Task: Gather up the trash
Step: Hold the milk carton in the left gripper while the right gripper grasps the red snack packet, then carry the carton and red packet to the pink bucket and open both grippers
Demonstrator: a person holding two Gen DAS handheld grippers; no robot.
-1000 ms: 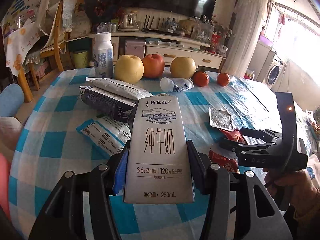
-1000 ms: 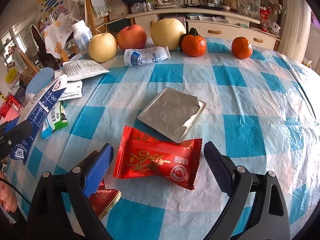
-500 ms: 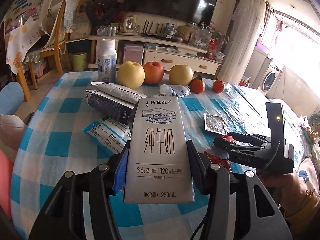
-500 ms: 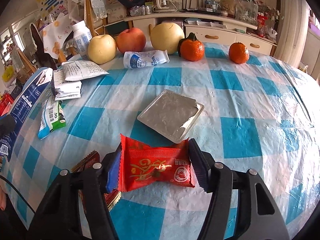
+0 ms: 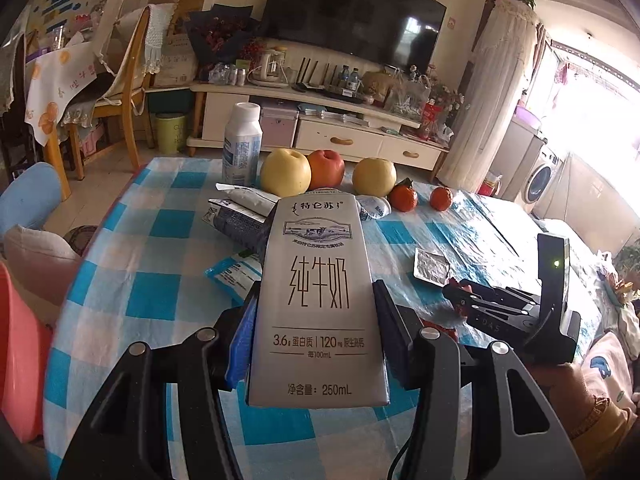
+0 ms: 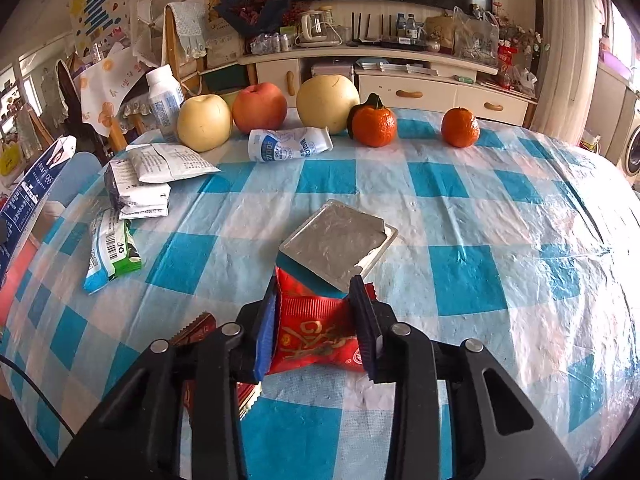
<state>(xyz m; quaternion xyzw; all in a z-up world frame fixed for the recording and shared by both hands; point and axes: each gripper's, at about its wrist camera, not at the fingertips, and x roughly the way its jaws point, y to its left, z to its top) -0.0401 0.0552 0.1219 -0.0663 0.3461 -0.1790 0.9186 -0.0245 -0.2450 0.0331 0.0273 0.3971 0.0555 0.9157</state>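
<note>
Grey milk carton (image 5: 318,300) upright; red wrapper (image 6: 316,334) crumpled.

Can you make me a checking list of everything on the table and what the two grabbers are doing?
Surface: blue-and-white checked tablecloth, wrinkled.
Job's things: milk carton and red snack wrapper held; foil tray, fallen small bottle, flattened cartons, green-and-white pack lying loose.
Clutter: three apples, two tangerines, upright white bottle.
Grippers: left gripper shut on carton; right gripper shut on wrapper.
Cables: black cable at left edge.
Surroundings: TV, cabinet, wooden chair, washing machine.
</note>
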